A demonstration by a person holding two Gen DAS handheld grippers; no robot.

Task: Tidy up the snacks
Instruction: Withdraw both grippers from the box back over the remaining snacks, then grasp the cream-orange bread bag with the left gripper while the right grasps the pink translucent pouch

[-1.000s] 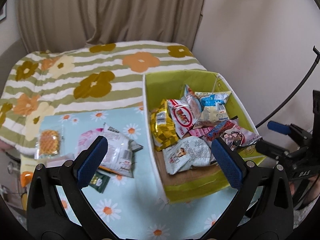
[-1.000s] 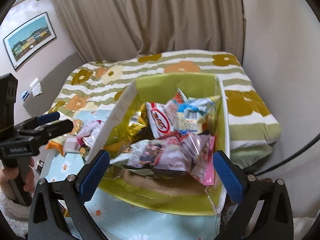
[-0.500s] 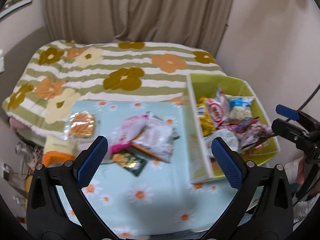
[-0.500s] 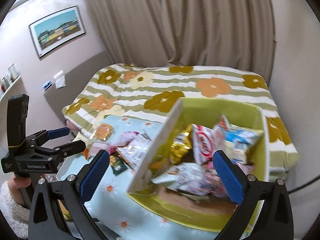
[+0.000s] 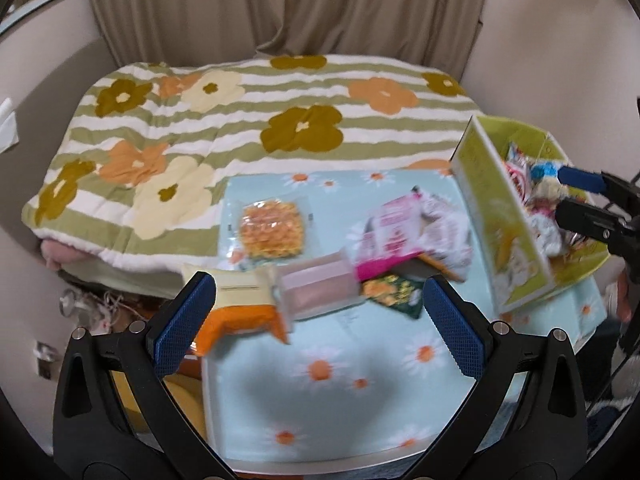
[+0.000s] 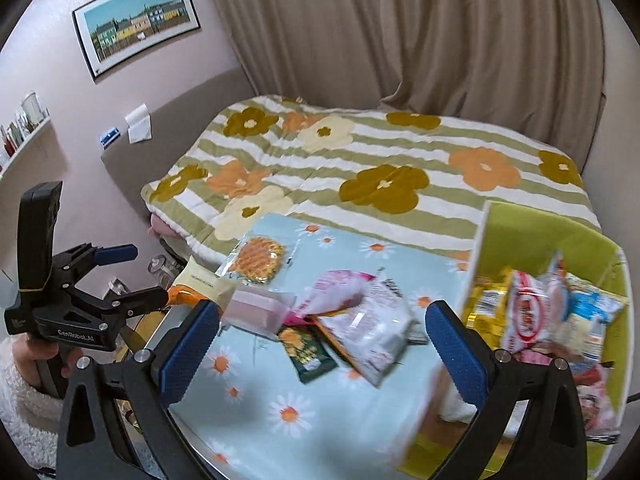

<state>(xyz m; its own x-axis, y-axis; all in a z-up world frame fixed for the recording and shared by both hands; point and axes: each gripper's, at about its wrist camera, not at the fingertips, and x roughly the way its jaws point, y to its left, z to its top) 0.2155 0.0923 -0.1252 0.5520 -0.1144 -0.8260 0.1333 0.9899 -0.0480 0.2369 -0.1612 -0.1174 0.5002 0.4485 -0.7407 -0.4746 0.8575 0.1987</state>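
1. We see the left gripper [image 5: 320, 316] spread wide and empty above the counter [image 5: 340, 400] with its daisy cloth.
2. The right gripper [image 6: 322, 346] is likewise spread, holding nothing.
3. Loose snacks [image 5: 384, 236] lie mid-counter; the waffle pack [image 5: 272, 230] sits near the far left edge.
4. The green box [image 6: 540, 232] stands at the counter's right edge, full of packets.

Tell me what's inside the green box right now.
The green box holds a pile of snack packets: a red-and-white one, a gold one and a blue-and-white one. Anything beneath the pile is hidden.
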